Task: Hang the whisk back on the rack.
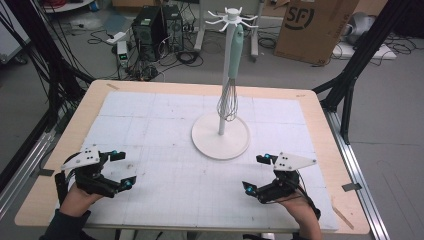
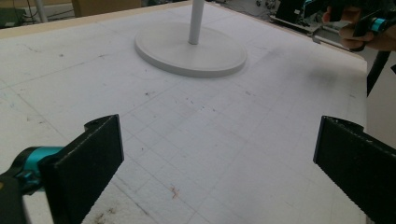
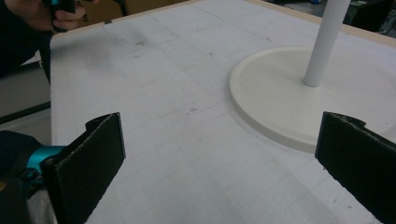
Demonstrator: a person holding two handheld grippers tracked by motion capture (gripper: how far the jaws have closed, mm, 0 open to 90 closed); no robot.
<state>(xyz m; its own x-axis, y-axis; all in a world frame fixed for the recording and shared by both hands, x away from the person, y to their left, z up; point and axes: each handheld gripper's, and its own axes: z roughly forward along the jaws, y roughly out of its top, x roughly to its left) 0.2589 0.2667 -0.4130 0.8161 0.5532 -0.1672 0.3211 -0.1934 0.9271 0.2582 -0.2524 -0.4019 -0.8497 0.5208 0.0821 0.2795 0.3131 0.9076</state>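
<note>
The left gripper (image 1: 121, 170), held in a person's hand at the near left of the table (image 1: 60, 145), rests with its jaws spread wide and nothing between them. The right gripper (image 1: 257, 173) sits at the near right, likewise spread and empty-handed. Between and beyond them a white stand (image 1: 220, 135) rises from its round base on the white gridded mat (image 1: 165, 130), its pole upright and topped by a ring of hooks. From one hook hangs a whisk (image 1: 232, 70), its pale green handle uppermost and its wire loops pointing straight down, the long axis running vertical alongside the pole. The wires end just above the base, apart from it; whether they brush the pole cannot be told. In the left gripper view the base (image 2: 191, 51) lies ahead across bare mat, well apart from the black jaws; in the right gripper view the base (image 3: 280, 93) lies closer, near the right-hand jaw. A cardboard box (image 1: 312, 25) and computer towers (image 1: 155, 25) stand on the floor behind the table.
</note>
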